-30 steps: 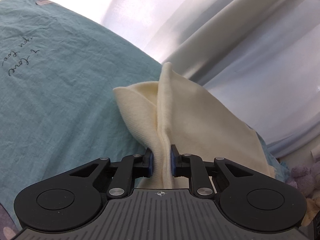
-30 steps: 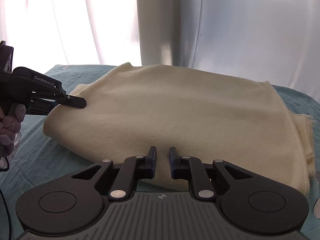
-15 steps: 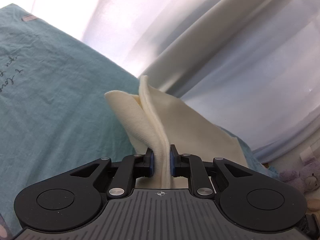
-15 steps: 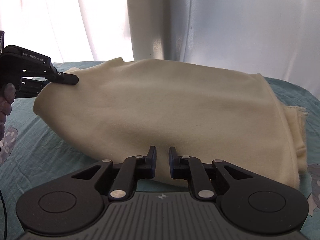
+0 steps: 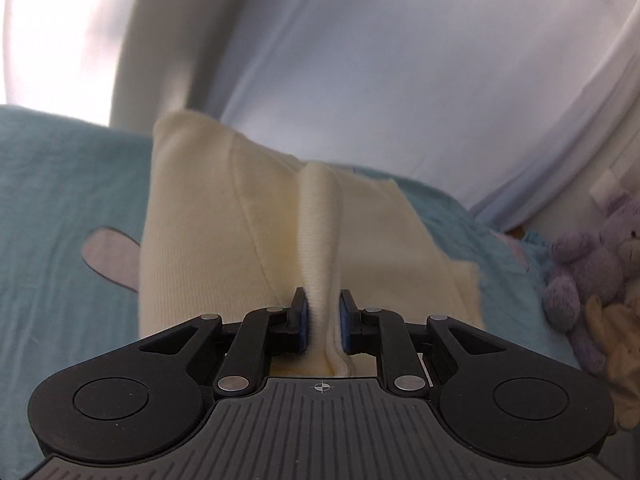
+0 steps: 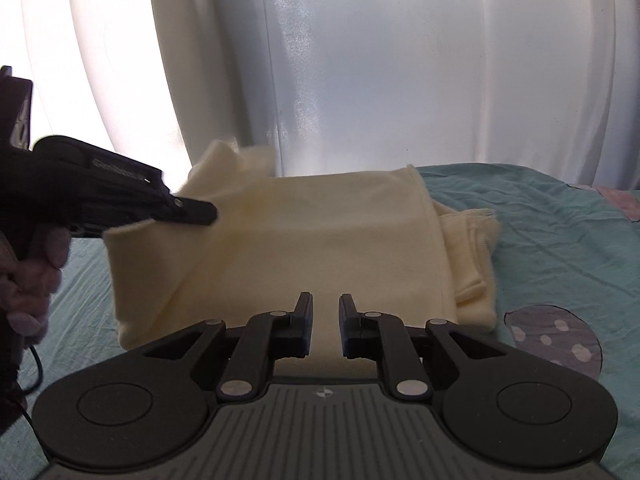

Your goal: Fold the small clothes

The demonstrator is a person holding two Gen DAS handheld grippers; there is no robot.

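One cream garment (image 5: 224, 248) on bed (image 5: 60, 208), ahead of both grippers. Left gripper (image 5: 323, 316) clenched on raised fold of it. Right gripper (image 6: 323, 322) clamped on near edge. Two plush toys (image 5: 588, 276) right of left gripper.

The white lettering on the left gripper (image 6: 192, 210) is too blurred to read.
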